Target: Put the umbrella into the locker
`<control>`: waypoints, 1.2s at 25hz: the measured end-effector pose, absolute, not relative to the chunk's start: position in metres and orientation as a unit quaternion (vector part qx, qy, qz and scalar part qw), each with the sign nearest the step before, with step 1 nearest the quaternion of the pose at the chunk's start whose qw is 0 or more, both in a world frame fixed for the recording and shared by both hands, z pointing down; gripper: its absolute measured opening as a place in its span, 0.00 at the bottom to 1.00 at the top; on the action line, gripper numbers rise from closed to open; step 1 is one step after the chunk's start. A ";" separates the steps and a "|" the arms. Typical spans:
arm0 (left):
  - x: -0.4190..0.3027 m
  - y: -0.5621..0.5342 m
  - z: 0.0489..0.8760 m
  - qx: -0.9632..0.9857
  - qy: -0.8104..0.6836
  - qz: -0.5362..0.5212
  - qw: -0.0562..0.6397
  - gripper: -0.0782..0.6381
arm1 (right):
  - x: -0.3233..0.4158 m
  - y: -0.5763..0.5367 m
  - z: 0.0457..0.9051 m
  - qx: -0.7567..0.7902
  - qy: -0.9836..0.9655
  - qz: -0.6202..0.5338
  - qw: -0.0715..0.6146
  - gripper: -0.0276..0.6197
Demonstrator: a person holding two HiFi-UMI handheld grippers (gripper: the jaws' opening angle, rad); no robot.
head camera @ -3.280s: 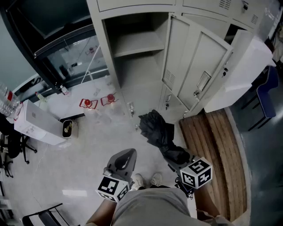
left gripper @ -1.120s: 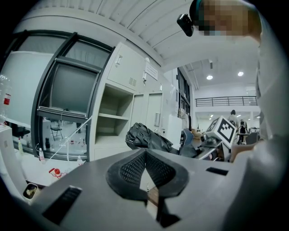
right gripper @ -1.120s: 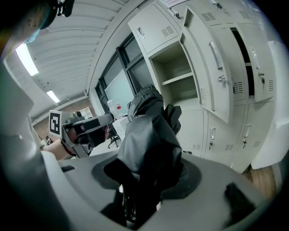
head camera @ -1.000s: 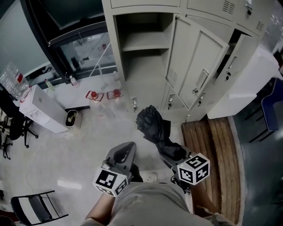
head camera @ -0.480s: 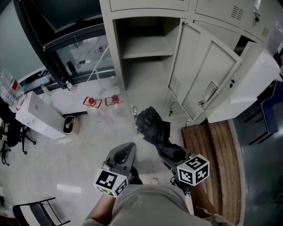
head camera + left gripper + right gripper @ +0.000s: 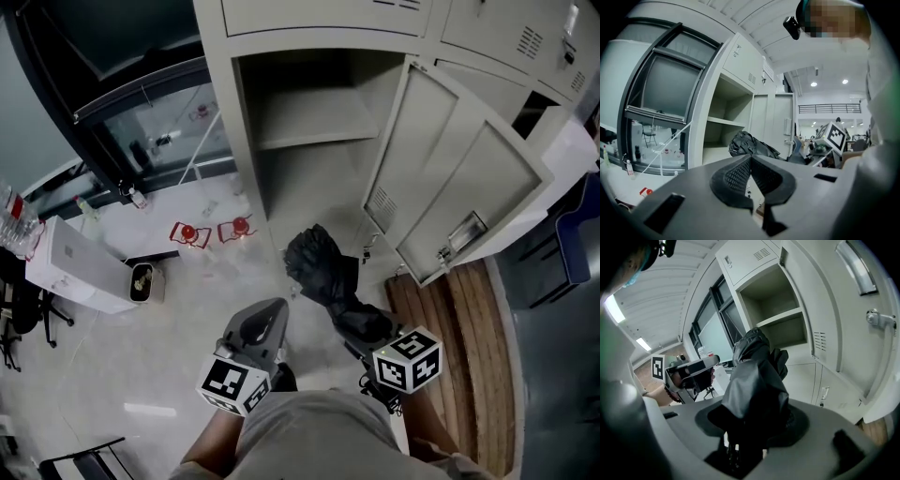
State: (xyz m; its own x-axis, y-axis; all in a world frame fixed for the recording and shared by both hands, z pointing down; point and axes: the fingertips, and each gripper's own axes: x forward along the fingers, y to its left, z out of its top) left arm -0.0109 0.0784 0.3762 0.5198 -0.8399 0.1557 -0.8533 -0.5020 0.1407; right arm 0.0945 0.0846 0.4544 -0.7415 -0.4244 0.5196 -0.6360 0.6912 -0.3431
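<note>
Black fabric, so we reckon the umbrella (image 6: 315, 264) is light, floppy and a bit slippery. Our right tool (image 6: 362, 325) pinches its firmer bundled end; the left tool (image 6: 750, 160) is pressed together, empty.

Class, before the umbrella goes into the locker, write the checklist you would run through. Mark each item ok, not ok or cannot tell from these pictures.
1. Grip on the umbrella by the right gripper: ok, jaws closed on its folded fabric.
2. The locker door open: ok, swung wide.
3. Inside of the locker free of things: ok, none show.
4. The left gripper out of the way: ok, shut, empty, beside the umbrella.
5. The umbrella inside the locker: not ok, it is in front of the opening.
6. Fit under the shelf: cannot tell.
</note>
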 end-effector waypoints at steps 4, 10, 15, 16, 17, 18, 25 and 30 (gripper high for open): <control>-0.018 0.052 0.378 0.871 -0.479 0.036 0.102 0.13 | 0.086 0.061 0.457 0.306 -0.891 0.266 0.206 0.38; -0.034 0.014 0.376 0.882 -0.458 0.045 0.100 0.13 | 0.071 0.025 0.455 0.329 -0.881 0.278 0.195 0.38; -0.052 -0.015 0.378 0.890 -0.441 0.050 0.101 0.13 | 0.058 -0.003 0.454 0.351 -0.872 0.283 0.188 0.38; -0.056 -0.021 0.378 0.892 -0.437 0.052 0.101 0.13 | 0.055 -0.008 0.454 0.356 -0.871 0.284 0.187 0.38; -0.059 -0.026 0.379 0.894 -0.433 0.053 0.101 0.13 | 0.051 -0.013 0.454 0.360 -0.869 0.285 0.185 0.38; -0.062 -0.032 0.378 0.896 -0.428 0.052 0.100 0.13 | 0.048 -0.018 0.453 0.364 -0.867 0.285 0.184 0.38; -0.081 -0.060 0.379 0.911 -0.396 0.051 0.099 0.13 | 0.031 -0.042 0.454 0.396 -0.853 0.289 0.178 0.38; -0.089 -0.070 0.381 0.918 -0.381 0.050 0.101 0.13 | 0.026 -0.048 0.452 0.414 -0.844 0.291 0.177 0.38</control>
